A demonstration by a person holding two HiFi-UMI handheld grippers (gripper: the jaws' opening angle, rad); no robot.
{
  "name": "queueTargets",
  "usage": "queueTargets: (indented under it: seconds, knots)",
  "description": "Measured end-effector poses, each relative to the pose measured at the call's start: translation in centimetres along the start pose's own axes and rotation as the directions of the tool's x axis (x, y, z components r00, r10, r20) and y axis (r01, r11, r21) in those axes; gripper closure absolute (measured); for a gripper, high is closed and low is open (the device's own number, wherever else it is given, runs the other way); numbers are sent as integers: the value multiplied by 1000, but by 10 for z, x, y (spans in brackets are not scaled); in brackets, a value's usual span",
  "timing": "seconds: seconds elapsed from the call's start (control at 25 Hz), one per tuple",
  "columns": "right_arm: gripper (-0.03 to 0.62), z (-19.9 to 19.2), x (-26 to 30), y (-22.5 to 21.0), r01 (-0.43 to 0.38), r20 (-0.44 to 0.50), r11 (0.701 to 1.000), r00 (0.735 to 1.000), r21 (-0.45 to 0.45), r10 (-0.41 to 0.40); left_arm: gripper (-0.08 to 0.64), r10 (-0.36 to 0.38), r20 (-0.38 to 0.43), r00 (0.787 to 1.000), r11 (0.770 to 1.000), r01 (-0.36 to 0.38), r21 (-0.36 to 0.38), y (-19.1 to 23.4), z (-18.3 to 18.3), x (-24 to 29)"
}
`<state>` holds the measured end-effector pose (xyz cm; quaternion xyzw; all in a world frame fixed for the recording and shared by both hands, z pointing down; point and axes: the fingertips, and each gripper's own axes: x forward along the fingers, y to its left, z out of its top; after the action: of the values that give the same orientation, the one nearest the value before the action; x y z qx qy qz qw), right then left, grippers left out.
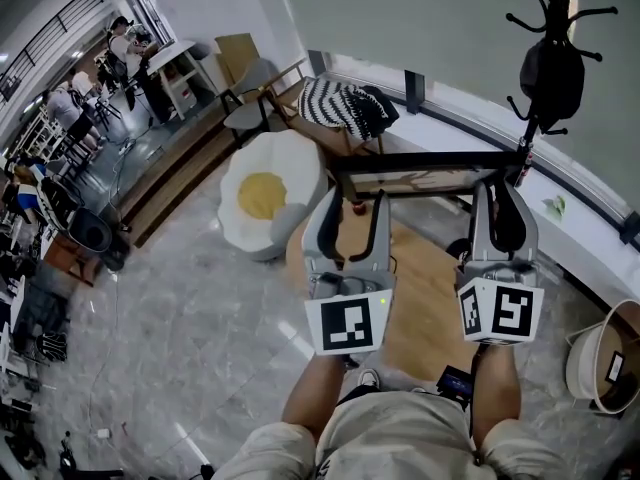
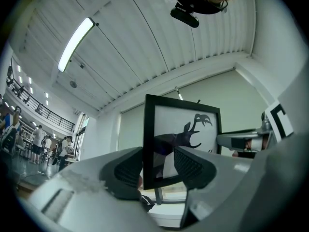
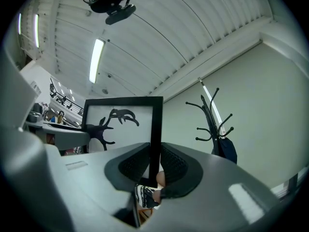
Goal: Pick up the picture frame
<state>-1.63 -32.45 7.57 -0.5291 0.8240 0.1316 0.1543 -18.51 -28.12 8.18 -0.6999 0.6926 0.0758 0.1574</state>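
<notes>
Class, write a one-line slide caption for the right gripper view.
Right gripper jaws clamp the right edge of a black picture frame holding a beetle silhouette, coat stand behind.

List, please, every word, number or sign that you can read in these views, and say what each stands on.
No text can be read in any view.
Left cube, right cube: black-and-white square markers only, no letters.
Frame: a black silhouette, no caption.
Label on the white tub: too small to read.
</notes>
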Motion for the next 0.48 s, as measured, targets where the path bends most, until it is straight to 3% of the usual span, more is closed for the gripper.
queueTargets:
  seconds: [0.48]
  knots:
    - [522, -2, 0, 3, -3, -16, 1000, 1000, -2, 3, 347, -2, -11, 1000, 1000, 2, -1, 2, -2, -3]
